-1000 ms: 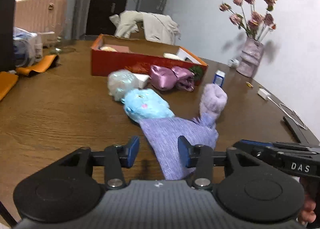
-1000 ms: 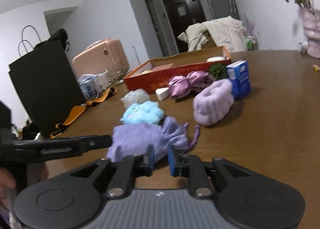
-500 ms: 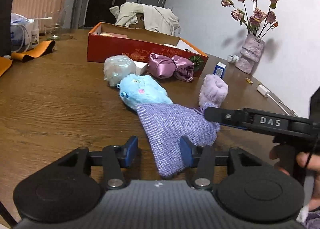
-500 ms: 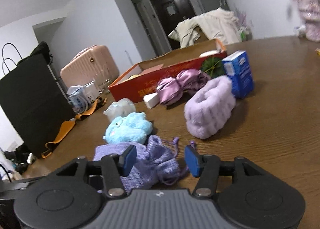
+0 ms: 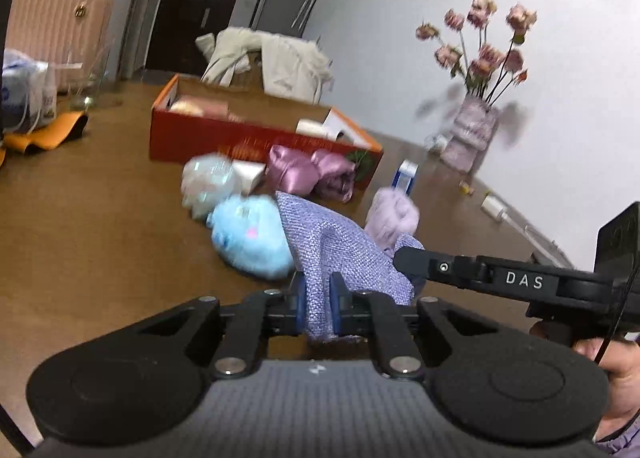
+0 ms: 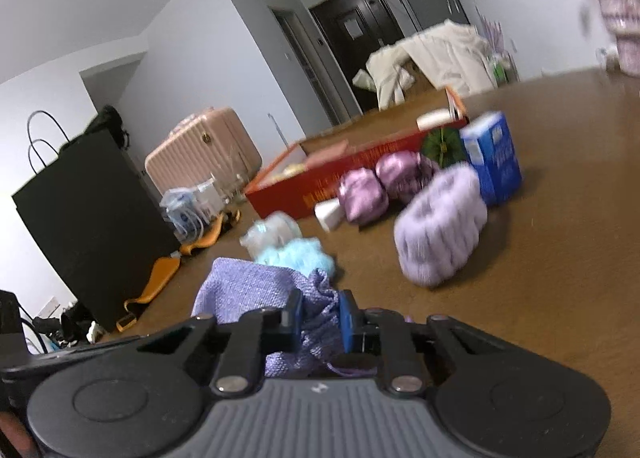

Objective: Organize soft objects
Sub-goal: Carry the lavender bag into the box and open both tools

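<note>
A lilac woven drawstring pouch (image 5: pixel 340 250) is lifted off the wooden table (image 5: pixel 100 225). My left gripper (image 5: pixel 318 298) is shut on its flat bottom end. My right gripper (image 6: pixel 320 318) is shut on its gathered mouth end (image 6: pixel 316 298); the right gripper's arm shows in the left wrist view (image 5: pixel 500 278). Behind the pouch lie a light blue plush toy (image 5: pixel 250 236), a fluffy lilac band (image 6: pixel 440 230), a pink satin bundle (image 5: pixel 308 173) and a pale crinkly ball (image 5: pixel 206 181).
A red open box (image 5: pixel 224 137) with items inside stands behind the soft things. A blue carton (image 6: pixel 494 157) stands beside the lilac band. A vase of pink flowers (image 5: pixel 474 129) is at the far right. A black bag (image 6: pixel 88 217) and orange strap (image 6: pixel 160 278) are at the left.
Both grippers closed on the pouch, left on its bottom end and right on its gathered mouth, and raised it off the table. The right gripper was open half a second ago.
</note>
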`<state>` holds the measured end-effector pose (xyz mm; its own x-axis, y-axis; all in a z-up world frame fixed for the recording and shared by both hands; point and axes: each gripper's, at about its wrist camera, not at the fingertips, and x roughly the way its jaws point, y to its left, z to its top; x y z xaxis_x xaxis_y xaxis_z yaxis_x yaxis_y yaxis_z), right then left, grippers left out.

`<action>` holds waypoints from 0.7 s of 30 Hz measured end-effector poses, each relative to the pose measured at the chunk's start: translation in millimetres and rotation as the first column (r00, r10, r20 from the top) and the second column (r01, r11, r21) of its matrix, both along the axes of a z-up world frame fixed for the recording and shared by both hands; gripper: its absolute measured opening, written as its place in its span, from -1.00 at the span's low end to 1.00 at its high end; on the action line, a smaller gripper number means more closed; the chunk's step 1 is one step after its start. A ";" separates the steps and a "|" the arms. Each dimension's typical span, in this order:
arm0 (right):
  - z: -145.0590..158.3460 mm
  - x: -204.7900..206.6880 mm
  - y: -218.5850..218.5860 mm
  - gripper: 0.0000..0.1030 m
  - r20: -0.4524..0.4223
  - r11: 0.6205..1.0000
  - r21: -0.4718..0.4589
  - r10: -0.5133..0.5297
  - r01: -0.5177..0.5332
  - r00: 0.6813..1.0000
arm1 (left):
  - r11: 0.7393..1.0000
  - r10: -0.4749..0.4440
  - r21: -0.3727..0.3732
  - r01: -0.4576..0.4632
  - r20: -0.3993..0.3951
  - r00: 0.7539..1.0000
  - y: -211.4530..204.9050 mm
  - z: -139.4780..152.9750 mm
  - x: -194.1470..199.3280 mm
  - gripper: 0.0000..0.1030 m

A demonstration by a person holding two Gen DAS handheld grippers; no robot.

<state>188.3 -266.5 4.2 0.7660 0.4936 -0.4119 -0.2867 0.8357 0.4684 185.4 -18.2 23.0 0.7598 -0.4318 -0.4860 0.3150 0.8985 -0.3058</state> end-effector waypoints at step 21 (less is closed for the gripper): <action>96.9 193.7 -10.6 -0.65 0.073 0.996 -0.087 0.010 -0.003 0.997 | 0.999 -0.002 -0.037 0.003 0.006 1.000 -8.5 72.0 225.2 -0.75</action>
